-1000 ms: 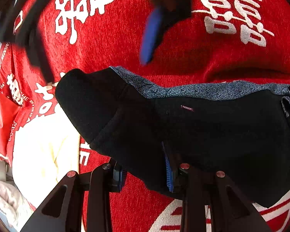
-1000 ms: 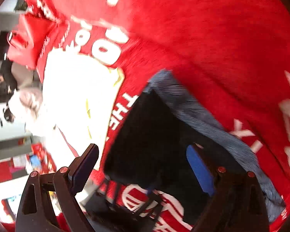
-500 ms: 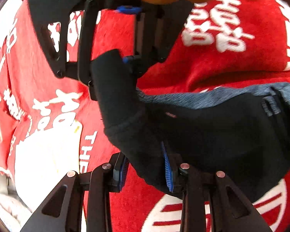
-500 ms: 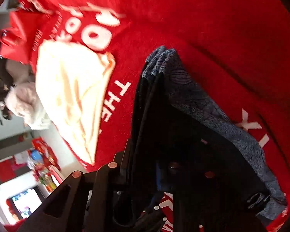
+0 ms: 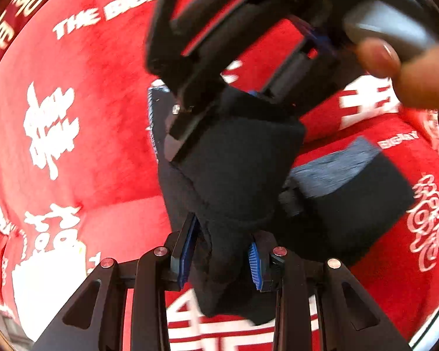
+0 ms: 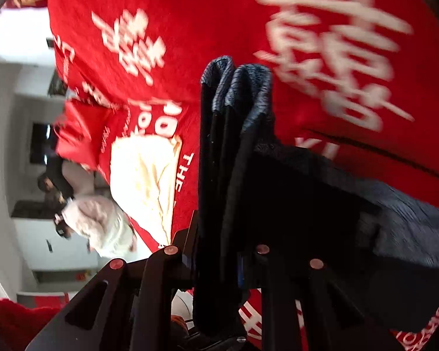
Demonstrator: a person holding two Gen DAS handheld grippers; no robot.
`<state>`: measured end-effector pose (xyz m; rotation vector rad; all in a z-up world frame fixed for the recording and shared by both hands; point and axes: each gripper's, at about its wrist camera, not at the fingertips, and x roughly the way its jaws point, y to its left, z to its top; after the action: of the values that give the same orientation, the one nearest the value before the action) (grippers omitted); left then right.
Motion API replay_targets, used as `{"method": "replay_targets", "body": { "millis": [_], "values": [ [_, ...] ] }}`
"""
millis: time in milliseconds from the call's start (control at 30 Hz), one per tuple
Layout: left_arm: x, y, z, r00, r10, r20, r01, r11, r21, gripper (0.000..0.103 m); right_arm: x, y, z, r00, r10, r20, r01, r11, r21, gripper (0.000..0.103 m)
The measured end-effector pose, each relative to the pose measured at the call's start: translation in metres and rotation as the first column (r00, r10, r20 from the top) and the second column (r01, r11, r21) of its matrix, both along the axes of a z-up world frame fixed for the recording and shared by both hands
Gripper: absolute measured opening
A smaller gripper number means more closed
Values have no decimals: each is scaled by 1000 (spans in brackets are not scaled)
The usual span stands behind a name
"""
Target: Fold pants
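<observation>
The black pants (image 5: 237, 175) with a blue-grey lining are bunched and lifted above the red cloth. My left gripper (image 5: 222, 257) is shut on a thick fold of them, blue pads on both sides. My right gripper (image 6: 216, 263) is shut on another folded edge of the pants (image 6: 234, 146), which stands upright between its fingers. In the left wrist view the right gripper (image 5: 219, 67) holds the pants from above, close to my left one. The rest of the pants (image 5: 357, 193) lies on the cloth.
A red cloth with white characters (image 5: 73, 117) covers the surface. A cream garment (image 6: 146, 175) lies on it at the left, with a pale bundle (image 6: 99, 222) beyond the cloth's edge. A person's thumb (image 5: 395, 67) shows at the upper right.
The right gripper closed on the pants' edge and both grippers lifted and swung the fabric. The pants now hang bunched between the two grippers.
</observation>
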<state>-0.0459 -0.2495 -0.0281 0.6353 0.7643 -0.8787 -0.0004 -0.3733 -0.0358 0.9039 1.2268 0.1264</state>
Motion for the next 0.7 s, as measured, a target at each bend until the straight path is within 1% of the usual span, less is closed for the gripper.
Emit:
{"method": "replay_targets", "body": {
  "millis": [67,167,300,400,467,500,633,700],
  "values": [
    [-22,-18,6,999,-41,-3,41,999,-3,33,-27,-20,7,998,-50,24,50,999,9,20],
    [-50,-40,11,996,-86,-11,86,996,-2,33,-72,-48,8,991,-119,56,118,993,30,20],
    [-94,-81,4,990,-141,-6,141,990,31,33,-127,-83,2,980,-189,69,185,981,60,20],
    [-116,-102,-8,988,-155,-10,155,986,55,33,-159,-100,-12,972,-226,60,221,972,82,20],
    [-127,-115,-22,986,-165,-5,165,983,86,33,-176,-111,-22,968,-245,53,239,967,93,20],
    [-138,-122,-25,986,-166,-8,166,981,99,33,-186,-112,-29,965,-257,45,252,963,99,20],
    [-146,-139,-43,984,-174,-29,177,974,144,33,-220,-133,-54,956,-294,6,291,948,127,20],
    [-155,-147,-57,982,-183,-37,187,966,177,33,-231,-138,-72,952,-306,-21,305,941,145,20]
  ]
}}
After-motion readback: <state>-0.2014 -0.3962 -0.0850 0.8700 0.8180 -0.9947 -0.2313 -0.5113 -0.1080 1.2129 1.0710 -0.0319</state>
